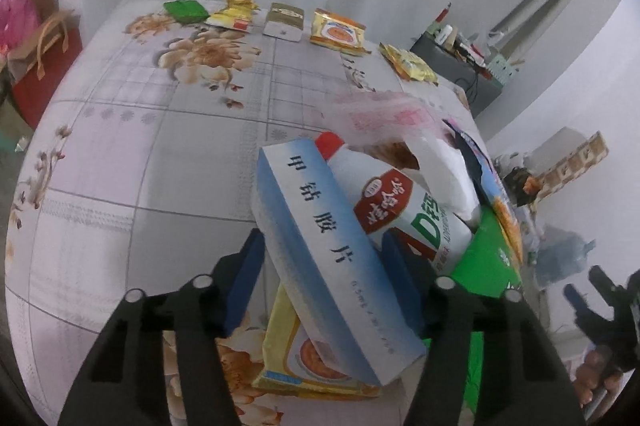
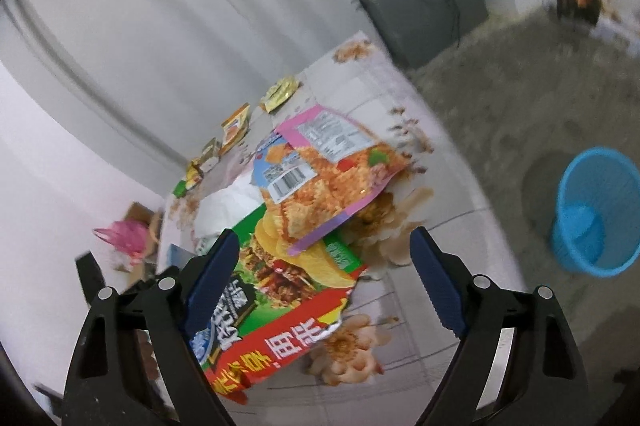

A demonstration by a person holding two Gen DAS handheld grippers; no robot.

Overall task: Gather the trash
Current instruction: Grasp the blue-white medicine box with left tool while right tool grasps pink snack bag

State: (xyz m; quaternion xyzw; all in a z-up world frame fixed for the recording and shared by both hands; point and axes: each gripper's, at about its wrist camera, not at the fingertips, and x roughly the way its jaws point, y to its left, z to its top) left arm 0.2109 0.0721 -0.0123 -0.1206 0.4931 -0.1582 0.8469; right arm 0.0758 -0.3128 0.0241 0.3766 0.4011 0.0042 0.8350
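The left gripper (image 1: pixel 324 274) has its blue fingers (image 1: pixel 244 282) on either side of a blue-and-white carton (image 1: pixel 320 250) that lies slantwise on top of the trash pile. The jaws stand about half open, with the left finger at the carton's edge; the right finger is partly hidden behind the carton, so whether both press on it cannot be told. Under the carton lies a yellow wrapper (image 1: pixel 280 358), and just behind it a white bottle with a red cap (image 1: pixel 400 209) leans against a green chip bag (image 1: pixel 488 262).

The right gripper (image 2: pixel 324 278) is wide open and holds nothing. Its left finger overlaps the same green chip bag (image 2: pixel 272 286), while its right finger hangs over bare table (image 2: pixel 400 378). An orange snack bag (image 2: pixel 320 177) rests on the chip bag.

To do the pickup well, I would close the left fingers squarely across the carton's narrow faces before lifting, since a skewed pinch could twist it out or topple the bottle. The right gripper should be centred on the chip bag's edge, not clipping it with one finger.

Farther back, small packets (image 1: pixel 338 33) sit in a row along the table's far edge. The blue bin (image 2: pixel 596 209) stands on the floor, well apart from the table on the right, probably the destination.
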